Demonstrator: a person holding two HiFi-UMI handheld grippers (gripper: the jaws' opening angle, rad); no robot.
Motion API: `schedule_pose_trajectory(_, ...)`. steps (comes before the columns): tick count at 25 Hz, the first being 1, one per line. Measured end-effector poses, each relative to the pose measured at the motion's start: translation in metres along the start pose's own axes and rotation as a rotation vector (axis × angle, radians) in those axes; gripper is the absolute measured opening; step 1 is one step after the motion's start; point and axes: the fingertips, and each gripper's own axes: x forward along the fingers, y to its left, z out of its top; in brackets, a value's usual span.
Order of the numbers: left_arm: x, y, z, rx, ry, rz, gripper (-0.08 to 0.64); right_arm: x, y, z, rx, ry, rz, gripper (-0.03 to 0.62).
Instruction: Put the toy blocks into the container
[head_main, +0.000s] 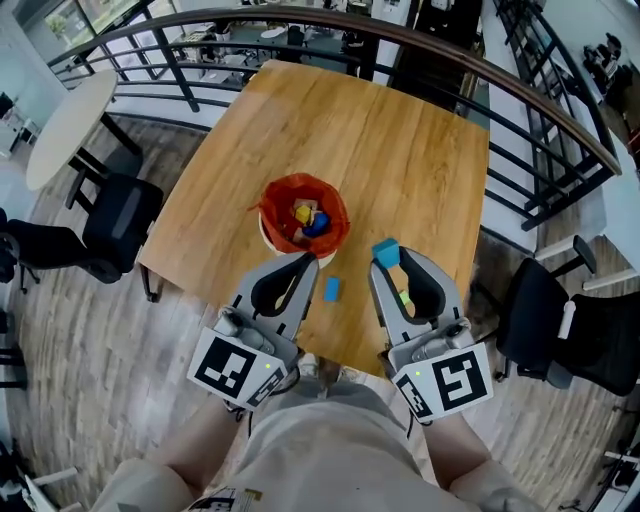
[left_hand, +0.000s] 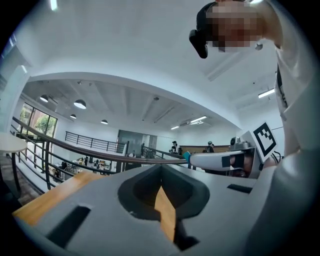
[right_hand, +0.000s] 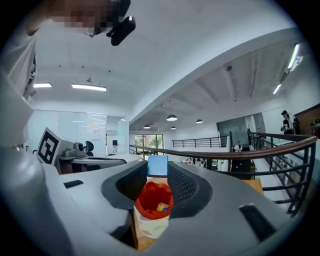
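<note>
Blue block (right_hand: 158, 165) in right gripper (right_hand: 158, 171); loose block (head_main: 332, 289) head view only.

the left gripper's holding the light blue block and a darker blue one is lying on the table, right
No, the right gripper holds the light blue block, pinched between its jaws, as the right gripper view shows; the left gripper has its jaws together on nothing. The darker blue block does lie on the table.
</note>
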Motion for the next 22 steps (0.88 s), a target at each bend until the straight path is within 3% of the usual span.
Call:
schedule_pose_trajectory(6,-0.019,-0.015,0.031,0.016,-0.055,-0.020,0.012,-0.018,0.020,0.035,-0.059,-0.081,0.040,0.133)
schedule_pose_trajectory(22,-0.055,-0.007,0.074,0.074,-0.138,0.068,0.012,-0.025,0.063,0.074,-0.088,-0.179,0.144,0.133)
